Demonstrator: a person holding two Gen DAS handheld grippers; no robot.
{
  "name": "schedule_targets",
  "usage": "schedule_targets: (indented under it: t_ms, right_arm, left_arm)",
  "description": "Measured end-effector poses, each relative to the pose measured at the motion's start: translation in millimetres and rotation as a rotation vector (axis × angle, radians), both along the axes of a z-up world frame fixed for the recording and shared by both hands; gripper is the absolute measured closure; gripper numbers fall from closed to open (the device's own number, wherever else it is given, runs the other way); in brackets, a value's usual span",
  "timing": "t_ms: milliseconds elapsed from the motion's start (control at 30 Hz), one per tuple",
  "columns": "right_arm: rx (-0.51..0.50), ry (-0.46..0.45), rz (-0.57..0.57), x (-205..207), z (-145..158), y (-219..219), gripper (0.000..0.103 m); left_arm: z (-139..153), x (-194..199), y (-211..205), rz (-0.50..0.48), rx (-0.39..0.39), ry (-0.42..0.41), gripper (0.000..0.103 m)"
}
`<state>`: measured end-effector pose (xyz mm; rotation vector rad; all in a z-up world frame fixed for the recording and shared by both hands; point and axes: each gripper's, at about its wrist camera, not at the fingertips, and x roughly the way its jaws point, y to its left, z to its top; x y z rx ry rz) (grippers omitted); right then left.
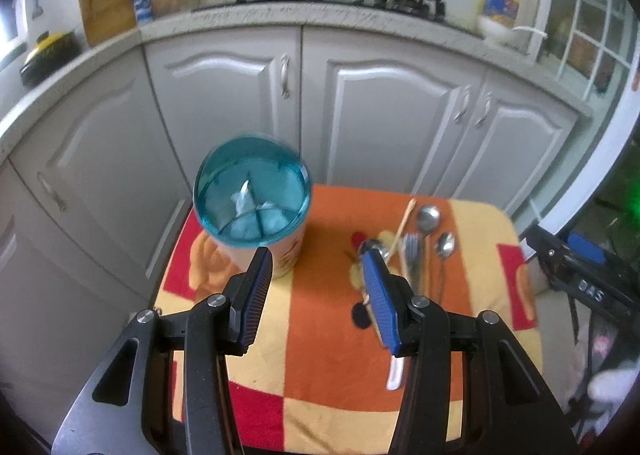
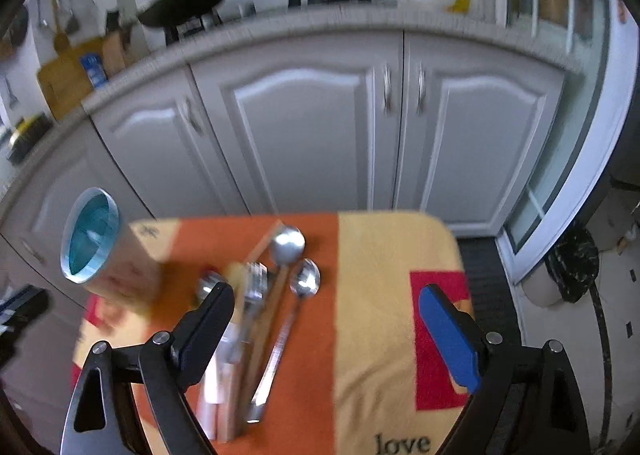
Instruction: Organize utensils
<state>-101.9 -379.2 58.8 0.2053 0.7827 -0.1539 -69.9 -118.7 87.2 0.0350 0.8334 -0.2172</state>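
Kitchen stool, patterned cloth [image 2: 380, 275]: 2 grippers, left gripper [image 1: 316, 279] and right gripper [image 2: 326, 313], hover open and empty; overlapping utensils [image 2: 264, 307] risk snagging together, missing the holder [image 1: 252, 203].

The right half of the bench [image 2: 384, 295] lies bare cloth, open from above. The upright utensil holder [image 1: 256, 215] blocks the left rear corner; a utensil pile [image 2: 264, 307] fills the centre. Cabinet doors [image 2: 304, 135] wall the far edge.

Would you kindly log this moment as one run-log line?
left claw: open, empty | right claw: open, above utensils | holder: upright on cloth, no utensils visible inside
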Motion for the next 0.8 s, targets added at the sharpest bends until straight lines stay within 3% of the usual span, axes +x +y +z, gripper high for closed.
schedule_targets:
  t_ms: [333,800]
  right_arm:
    - [-0.105,-0.107,0.024,-32,66,50,0.010]
    - [-0.136,-0.174,0.039,-49,92,67,0.010]
  left_arm:
    - [46,-18,-6,-0.030,-0.037,-0.091,0.056]
    - [61,-32,1,-0.031,-0.051,-0.132,0.056]
